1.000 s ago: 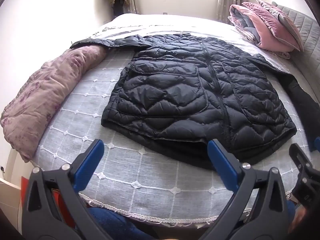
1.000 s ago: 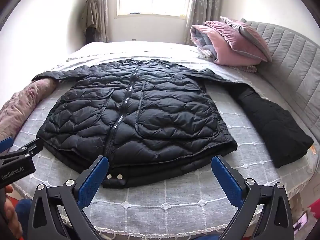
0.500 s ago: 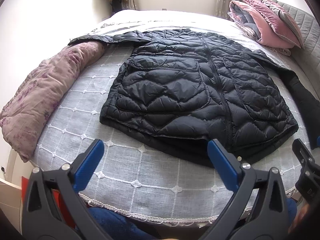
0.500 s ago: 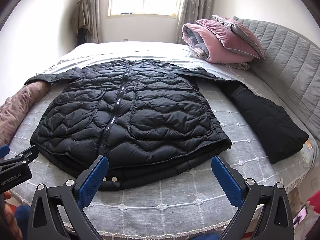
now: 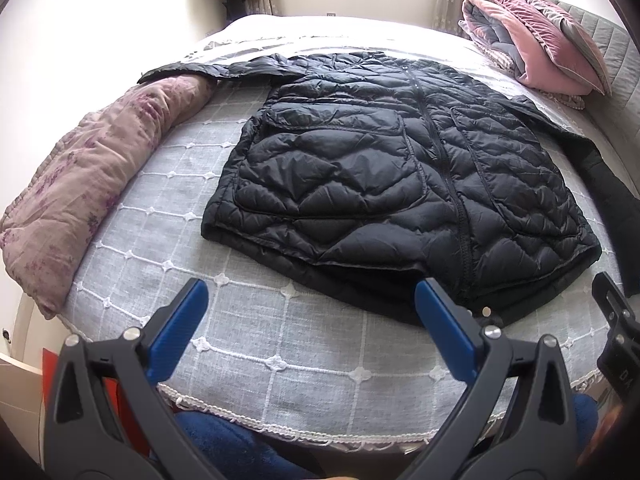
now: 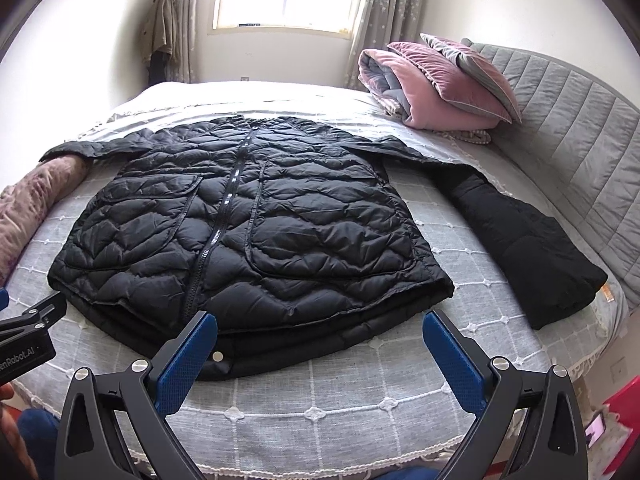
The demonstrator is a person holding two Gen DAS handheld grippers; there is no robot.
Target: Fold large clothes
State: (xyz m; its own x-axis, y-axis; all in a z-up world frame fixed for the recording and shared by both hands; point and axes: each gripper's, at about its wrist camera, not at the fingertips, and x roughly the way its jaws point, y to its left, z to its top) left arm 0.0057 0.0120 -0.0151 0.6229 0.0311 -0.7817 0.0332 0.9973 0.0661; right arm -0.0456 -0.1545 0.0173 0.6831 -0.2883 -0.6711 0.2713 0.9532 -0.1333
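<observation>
A black quilted puffer jacket (image 5: 400, 184) lies flat and zipped on the bed, hem toward me, sleeves spread out to both sides; it fills the middle of the right wrist view (image 6: 248, 232). My left gripper (image 5: 310, 312) is open and empty, over the bedspread just short of the jacket's hem, toward its left half. My right gripper (image 6: 320, 344) is open and empty, its left fingertip over the hem by the snap buttons. The right sleeve (image 6: 532, 256) lies out to the right.
The bed has a grey gridded bedspread (image 5: 168, 216) with a lace edge near me. A rolled pink floral quilt (image 5: 92, 176) lies along the left side. Pink and grey folded bedding and pillows (image 6: 436, 84) sit by the grey padded headboard (image 6: 580, 136) at right.
Both grippers have moved forward toward the jacket's hem and dipped slightly; the jacket looks nearer and lower in both views. Both stay open. The jacket has not moved.
</observation>
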